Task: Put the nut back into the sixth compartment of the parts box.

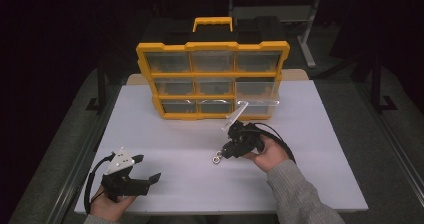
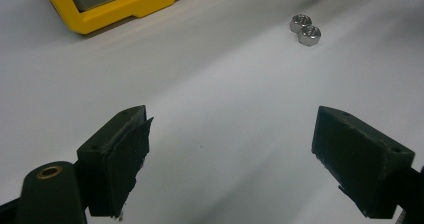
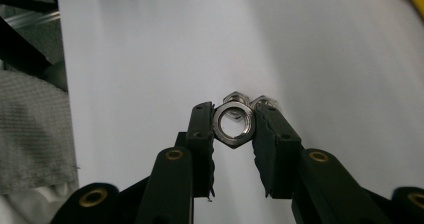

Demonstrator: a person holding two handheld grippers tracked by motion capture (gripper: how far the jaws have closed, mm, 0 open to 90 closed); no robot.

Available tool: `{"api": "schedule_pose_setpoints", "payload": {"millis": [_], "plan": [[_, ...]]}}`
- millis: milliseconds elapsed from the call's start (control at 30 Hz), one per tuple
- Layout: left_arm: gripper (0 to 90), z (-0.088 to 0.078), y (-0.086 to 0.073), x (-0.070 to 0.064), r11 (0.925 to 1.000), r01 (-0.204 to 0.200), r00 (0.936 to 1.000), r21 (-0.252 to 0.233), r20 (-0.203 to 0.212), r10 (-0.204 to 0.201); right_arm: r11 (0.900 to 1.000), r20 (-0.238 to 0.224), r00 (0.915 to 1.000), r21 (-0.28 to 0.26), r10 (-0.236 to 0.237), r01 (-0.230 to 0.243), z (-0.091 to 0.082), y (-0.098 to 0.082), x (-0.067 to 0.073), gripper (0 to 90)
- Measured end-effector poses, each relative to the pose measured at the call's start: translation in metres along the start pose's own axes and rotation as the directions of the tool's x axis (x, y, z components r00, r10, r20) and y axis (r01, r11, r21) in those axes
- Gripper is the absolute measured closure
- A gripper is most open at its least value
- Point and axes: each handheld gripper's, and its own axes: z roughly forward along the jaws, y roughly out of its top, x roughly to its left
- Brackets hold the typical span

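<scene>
High view: a matte white table (image 1: 165, 149) carries an upright yellow plastic organiser (image 1: 212, 79) with clear drawer fronts in three rows and a yellow handle on top. The left gripper (image 1: 147, 169) rests near the front left edge, jaws spread. The right gripper (image 1: 222, 151), held in a hand (image 1: 267, 151), points at small metal nuts (image 1: 217, 159) lying in front of the organiser.

Left gripper view: two black, blocky jaws stand wide apart over bare table; two shiny hexagonal nuts (image 2: 305, 30) lie touching each other, beyond the jaws.

Right gripper view: the right gripper (image 3: 234, 126) pinches one steel hex nut (image 3: 233, 125) by opposite flats, its threaded bore facing the camera; two more nuts lie just behind it.
</scene>
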Motion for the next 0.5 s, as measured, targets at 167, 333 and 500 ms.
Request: {"api": "schedule_pose_setpoints", "payload": {"millis": [167, 333, 500], "plan": [[14.8, 0.000, 0.000, -0.001, 0.9999, 0.007, 1.0000, -0.008, -0.001, -0.007, 1.000, 0.011, 0.9999, -0.017, 0.005, -0.005, -0.023, 0.007, -0.004, 69.1], [14.7, 0.000, 0.000, 0.000, 0.9999, 0.009, 1.0000, -0.010, -0.001, -0.009, 0.999, 0.026, 0.9997, -0.037, 0.001, 0.000, -0.048, 0.018, -0.006, 69.1], [14.8, -0.001, 0.000, 0.000, 0.9999, 0.009, 1.0000, -0.007, 0.001, -0.009, 0.999, 0.040, 0.9992, -0.048, -0.003, 0.005, -0.071, 0.030, -0.012, 69.1]]}}
